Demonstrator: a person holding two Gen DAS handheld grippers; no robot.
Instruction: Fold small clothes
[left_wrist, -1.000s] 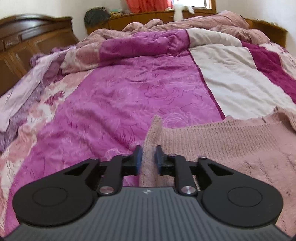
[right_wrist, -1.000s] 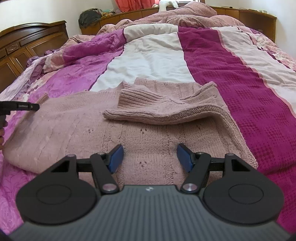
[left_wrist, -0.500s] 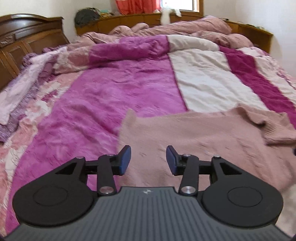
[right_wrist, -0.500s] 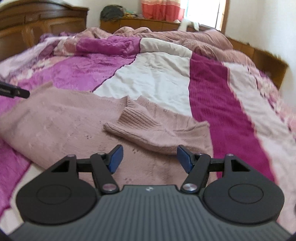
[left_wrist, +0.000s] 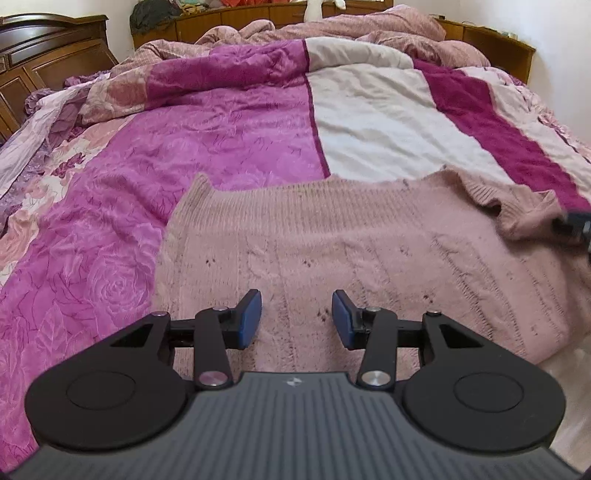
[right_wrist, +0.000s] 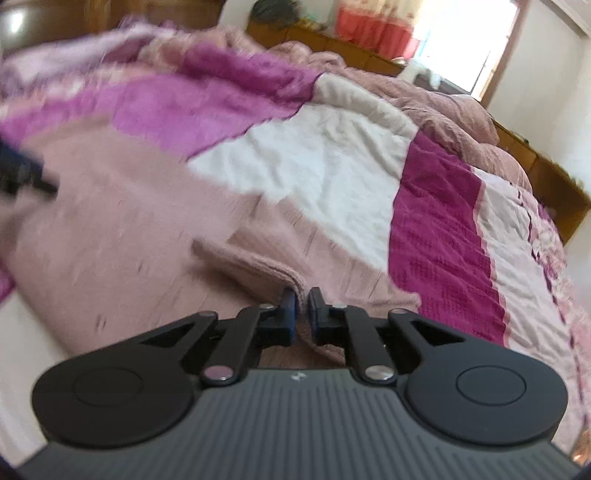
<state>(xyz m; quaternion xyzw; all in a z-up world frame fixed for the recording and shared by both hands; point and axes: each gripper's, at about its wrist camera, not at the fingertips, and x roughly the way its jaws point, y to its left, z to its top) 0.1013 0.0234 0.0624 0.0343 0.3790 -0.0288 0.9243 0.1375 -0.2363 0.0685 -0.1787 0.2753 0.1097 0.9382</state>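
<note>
One garment in play: a dusty-pink knitted sweater (left_wrist: 332, 251) spread flat on the bed, over the quilt (left_wrist: 229, 147) with its magenta, cream and wine-red bands. Knit shows vertical cable ribs and scattered small eyelet holes; ribbed band runs along the far edge. One sleeve (right_wrist: 258, 266) is folded in across the body, cuff ribbed.

Left tongs (left_wrist: 296, 319): spread, blue pads apart, hovering above the sweater body with nothing between them. One second ago they were nearly together at the sweater's left corner; their jaws have just been opening, and the view has since shifted right, so they now sit over the middle of the knit instead of its edge.

Right tongs (right_wrist: 301, 308): pressed together, pinching a fold of the sweater at the folded sleeve edge; pink knit sits between the pads. Half a second ago the jaws stood wide above the fabric with nothing gripped; they have just been closing. The right view is now tilted and motion-blurred, where earlier it was level and sharp. In the left view the right tongs show at the far right edge, against the sleeve.

Writing: only a small pale logo mark on each tool's grey housing, not readable.
</note>
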